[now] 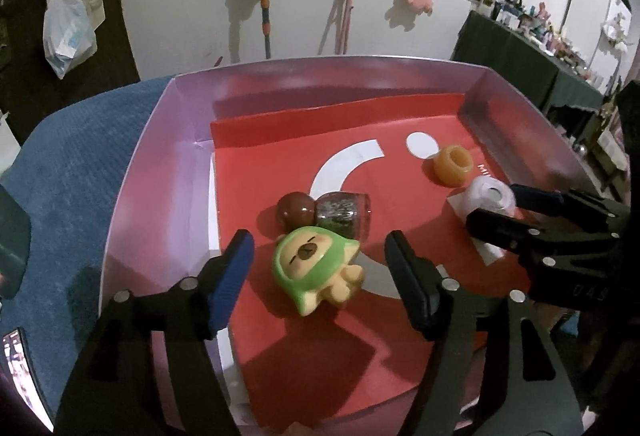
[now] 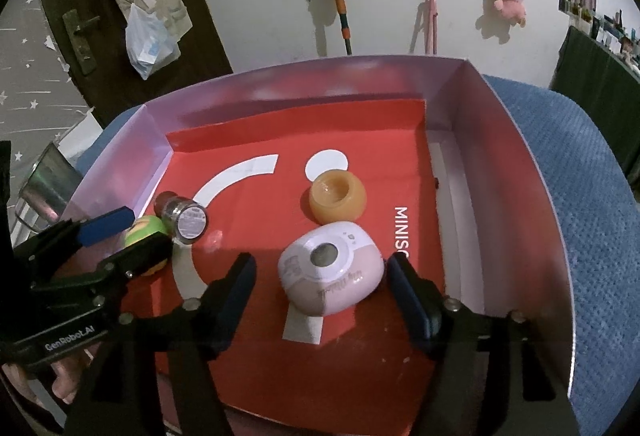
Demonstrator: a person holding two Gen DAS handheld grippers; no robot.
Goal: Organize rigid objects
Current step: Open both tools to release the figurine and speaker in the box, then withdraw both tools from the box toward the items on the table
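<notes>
A pink-walled box (image 1: 132, 195) lined with red paper holds all the objects. A green-hooded capybara toy (image 1: 316, 268) lies on the lining between the fingers of my left gripper (image 1: 318, 248), which is open with a gap on each side. Just behind the toy lies a small jar with a brown round cap (image 1: 344, 213). In the right wrist view, a pink-and-white rounded device (image 2: 330, 268) rests between the fingers of my right gripper (image 2: 320, 264), open, with the right pad close to it. An orange ring-shaped cup (image 2: 338, 197) sits behind the device.
The box (image 2: 500, 155) sits on a blue textured cloth (image 2: 580, 215). A metal cup (image 2: 44, 183) stands outside its left wall. Plush toys and a mop handle hang on the wall behind. A dark-draped table (image 1: 520, 47) with several small items is at the far right.
</notes>
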